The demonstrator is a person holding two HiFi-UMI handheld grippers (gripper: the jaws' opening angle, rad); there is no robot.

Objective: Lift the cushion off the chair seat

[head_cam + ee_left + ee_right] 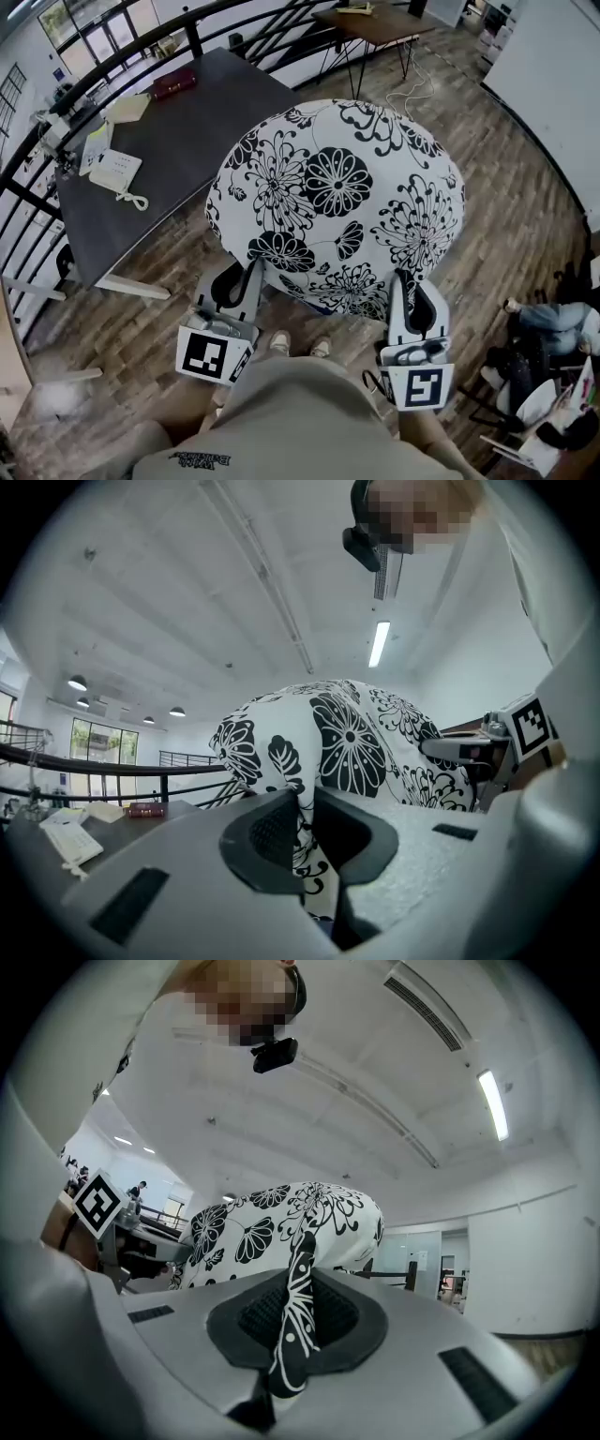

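1. The cushion (342,202) hides whatever lies under it.
2. The cushion's near edge disappears inside the left gripper (242,272) and the right gripper (415,281), each clamped on a fold.
3. Beyond the cushion, a brown worktop (375,21) is cut off by the top edge.
4. Left of the cushion, on the dark worktop (187,141), the red book (174,82) is too small to read.

The head view looks steeply down from above onto the cushion (337,202), the left gripper (246,274), the right gripper (417,281) and the floor (497,216). Each gripper view sits low behind its own jaws, very near the cushion, and faces forward under the ceiling (234,592) — all three views share the cushion, and each gripper view catches the other gripper.
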